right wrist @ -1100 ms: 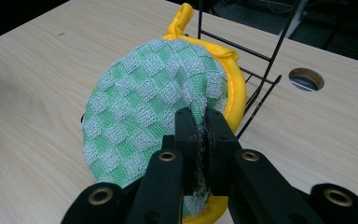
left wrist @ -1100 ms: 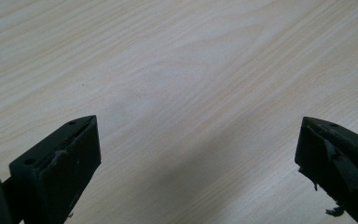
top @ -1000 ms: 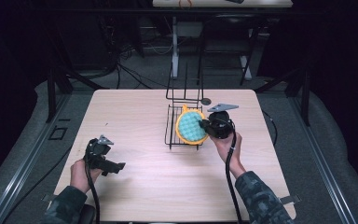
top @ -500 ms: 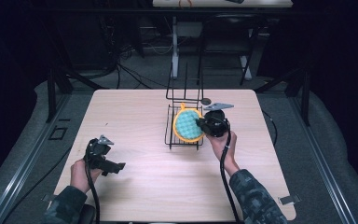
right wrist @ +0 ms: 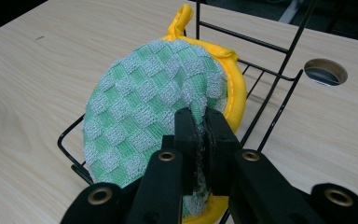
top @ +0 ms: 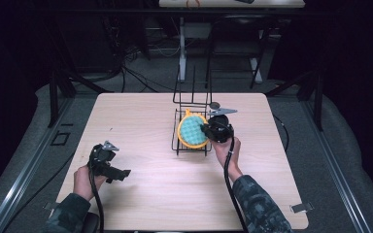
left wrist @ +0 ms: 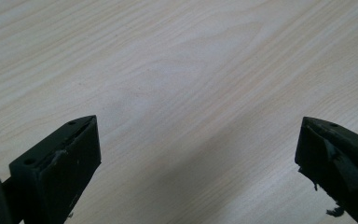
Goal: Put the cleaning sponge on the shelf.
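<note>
A round pot holder (right wrist: pixel 154 107), green-checked with a yellow rim and loop, stands tilted over a black wire rack (right wrist: pixel 270 88). My right gripper (right wrist: pixel 201 135) is shut on its near edge, the cloth pinched between the jaws. In the high view the pot holder (top: pixel 192 131) hangs inside the rack (top: pixel 192 116) at table centre, with the right gripper (top: pixel 207 129) just to its right. My left gripper (top: pixel 122 173) rests low at the table's front left, far from the rack. The left gripper (left wrist: pixel 198 140) stands open, with bare wood between its jaws.
A round cable hole (right wrist: pixel 325 71) is cut in the wooden table (top: pixel 141 121) just behind the rack. The rack's tall wire back rises at its far side. Table legs and cables show on the floor beyond the table.
My right gripper has carried the pot holder a little left and down into the rack. The left hand has stayed put.
</note>
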A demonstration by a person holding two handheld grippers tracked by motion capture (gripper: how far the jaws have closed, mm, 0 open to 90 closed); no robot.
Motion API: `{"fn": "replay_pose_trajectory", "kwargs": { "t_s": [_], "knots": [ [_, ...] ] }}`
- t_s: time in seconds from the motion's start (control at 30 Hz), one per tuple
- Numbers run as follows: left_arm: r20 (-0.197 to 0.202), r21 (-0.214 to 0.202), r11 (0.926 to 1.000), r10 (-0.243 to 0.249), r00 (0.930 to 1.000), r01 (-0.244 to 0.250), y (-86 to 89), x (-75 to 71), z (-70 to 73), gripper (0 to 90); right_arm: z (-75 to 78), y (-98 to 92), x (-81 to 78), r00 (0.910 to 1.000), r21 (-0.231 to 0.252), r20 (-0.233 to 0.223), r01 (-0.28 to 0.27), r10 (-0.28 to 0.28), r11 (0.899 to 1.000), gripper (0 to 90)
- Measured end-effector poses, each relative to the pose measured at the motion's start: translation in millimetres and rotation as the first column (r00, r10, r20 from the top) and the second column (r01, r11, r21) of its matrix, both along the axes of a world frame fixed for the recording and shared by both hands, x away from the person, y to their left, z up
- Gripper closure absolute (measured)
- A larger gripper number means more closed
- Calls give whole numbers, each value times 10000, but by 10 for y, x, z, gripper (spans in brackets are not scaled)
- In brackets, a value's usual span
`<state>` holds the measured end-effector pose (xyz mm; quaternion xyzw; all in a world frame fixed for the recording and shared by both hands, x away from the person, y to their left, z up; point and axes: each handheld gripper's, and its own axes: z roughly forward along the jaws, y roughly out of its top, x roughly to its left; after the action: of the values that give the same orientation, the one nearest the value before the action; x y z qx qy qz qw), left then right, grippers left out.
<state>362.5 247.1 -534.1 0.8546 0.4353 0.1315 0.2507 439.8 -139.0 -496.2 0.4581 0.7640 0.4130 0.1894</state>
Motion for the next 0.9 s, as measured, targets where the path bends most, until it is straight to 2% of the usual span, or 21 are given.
{"fn": "replay_pose_trajectory", "kwargs": {
  "t_s": [0.4,0.57,0.6,0.9],
  "knots": [
    [8,-7,10000,-51,10000,51,-1,3,-1,1,-138,26,100,9977,342,-466,501,-485,9982,851],
    [17,-11,10000,-32,10000,32,-1,1,1,1,-178,53,118,9971,334,-559,537,-518,9980,849],
    [16,-2,10000,-34,10000,34,-1,1,1,1,-185,63,113,9955,321,-741,616,-590,9976,849],
    [17,-32,10000,-54,10000,54,-2,2,1,1,-244,59,129,9927,369,-875,864,-829,9956,848]
  ]
}}
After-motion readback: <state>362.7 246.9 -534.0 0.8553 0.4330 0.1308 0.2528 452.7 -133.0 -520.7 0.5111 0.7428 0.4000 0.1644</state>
